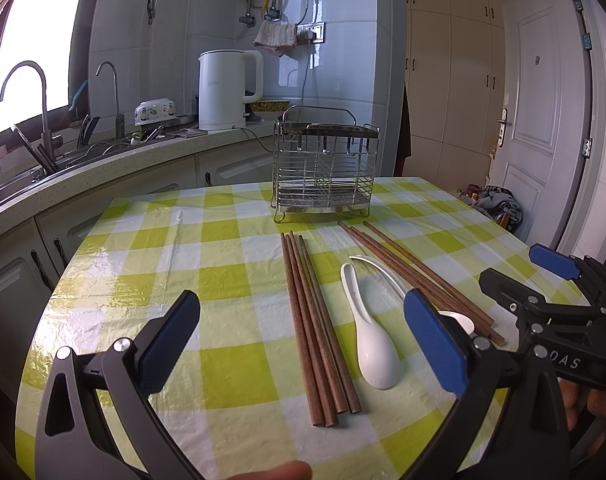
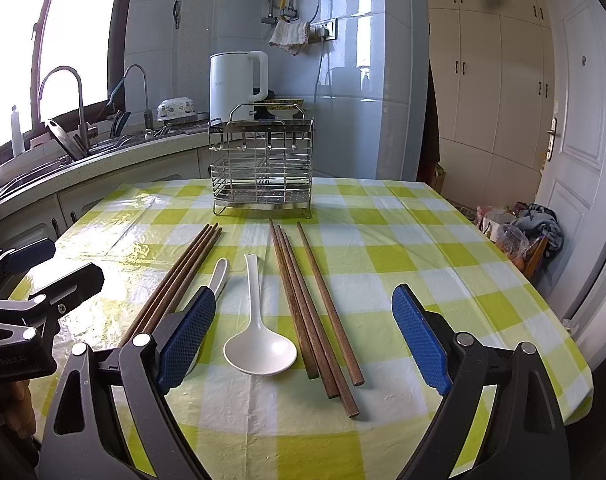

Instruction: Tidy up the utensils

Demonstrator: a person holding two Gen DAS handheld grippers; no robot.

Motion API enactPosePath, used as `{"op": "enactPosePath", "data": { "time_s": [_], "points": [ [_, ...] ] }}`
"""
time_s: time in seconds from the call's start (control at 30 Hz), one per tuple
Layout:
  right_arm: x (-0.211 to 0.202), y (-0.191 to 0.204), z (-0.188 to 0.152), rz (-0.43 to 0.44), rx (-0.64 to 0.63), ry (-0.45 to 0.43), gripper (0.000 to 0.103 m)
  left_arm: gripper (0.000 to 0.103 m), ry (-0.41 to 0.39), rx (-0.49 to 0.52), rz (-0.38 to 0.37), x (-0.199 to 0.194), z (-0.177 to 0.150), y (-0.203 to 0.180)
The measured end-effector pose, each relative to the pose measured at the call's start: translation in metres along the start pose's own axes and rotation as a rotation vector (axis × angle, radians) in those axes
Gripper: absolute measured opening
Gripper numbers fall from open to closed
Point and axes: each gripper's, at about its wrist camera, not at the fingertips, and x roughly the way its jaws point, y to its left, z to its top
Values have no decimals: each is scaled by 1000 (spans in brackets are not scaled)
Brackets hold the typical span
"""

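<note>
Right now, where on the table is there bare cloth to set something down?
Bare cloth lies left of the left chopstick bundle, toward the counter. Another patch is right of the right chopstick bundle. Between the bundles it is crowded by two white spoons. The wire utensil rack stands behind.

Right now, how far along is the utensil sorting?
Nothing is done: the wire rack looks empty. Nothing is in hand: left gripper and right gripper hover open. Left: both chopstick bundles and two white spoons on the table.

Bright daylight from blown-out window (image 1: 27, 60), glare on glossy tablecloth (image 1: 115, 268), strong fisheye bending, sharp focus
</note>
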Motion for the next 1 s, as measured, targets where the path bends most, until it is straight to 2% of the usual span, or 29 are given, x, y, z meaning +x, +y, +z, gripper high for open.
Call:
{"op": "enactPosePath", "data": {
  "time_s": [0.3,0.5,0.77,0.87,1.0],
  "points": [
    [2,0,0,-21,-14,10,84,99,7,-8,0,2,0,1],
    [23,-5,2,-105,-24,110,84,99,52,-27,-21,16,0,6],
    [52,-14,10,-151,-51,223,84,98,146,-24,-145,57,16,-6],
    [58,-16,10,-149,-57,239,84,87,180,6,-171,79,24,-15],
    [65,-21,11,-160,-60,258,84,69,259,-5,-211,113,29,-17]
  ]
}}
